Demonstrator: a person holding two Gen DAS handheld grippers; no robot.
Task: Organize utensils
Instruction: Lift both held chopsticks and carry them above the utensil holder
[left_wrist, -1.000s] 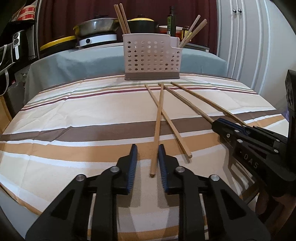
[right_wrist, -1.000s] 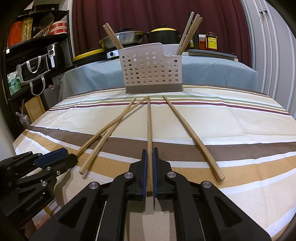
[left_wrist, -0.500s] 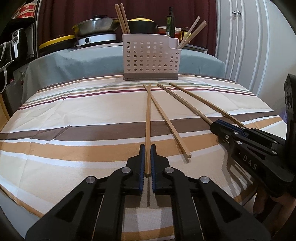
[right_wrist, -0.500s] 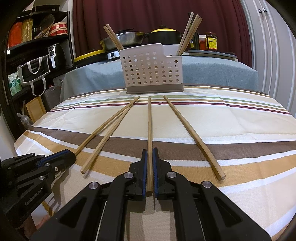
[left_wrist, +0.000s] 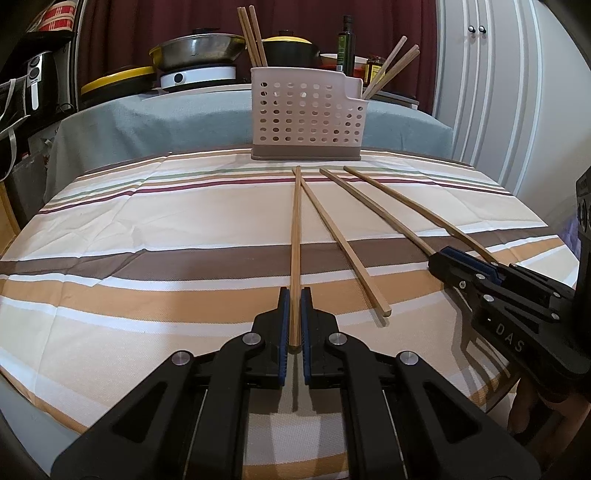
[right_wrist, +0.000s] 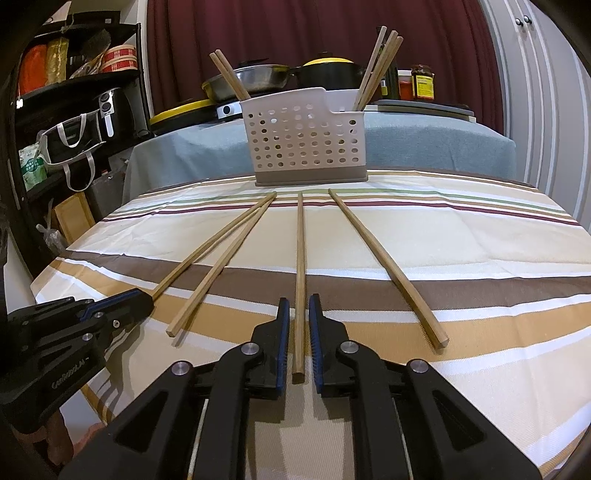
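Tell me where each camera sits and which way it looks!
Left wrist: sits on the left claw, looking along it across the striped tablecloth toward the white perforated plastic basket; the claw is shut on a wooden chopstick, and the right claw shows at right.
Right wrist: sits on the right claw, facing the same basket; its fingers stand apart around another chopstick, and the left claw shows at left.
Both share the basket, tablecloth and four loose chopsticks.

The left gripper (left_wrist: 293, 321) sits low in the frame with its fingers (left_wrist: 282, 325) pressed together, while the right gripper (right_wrist: 298, 332) has its fingers (right_wrist: 282, 332) slightly parted.
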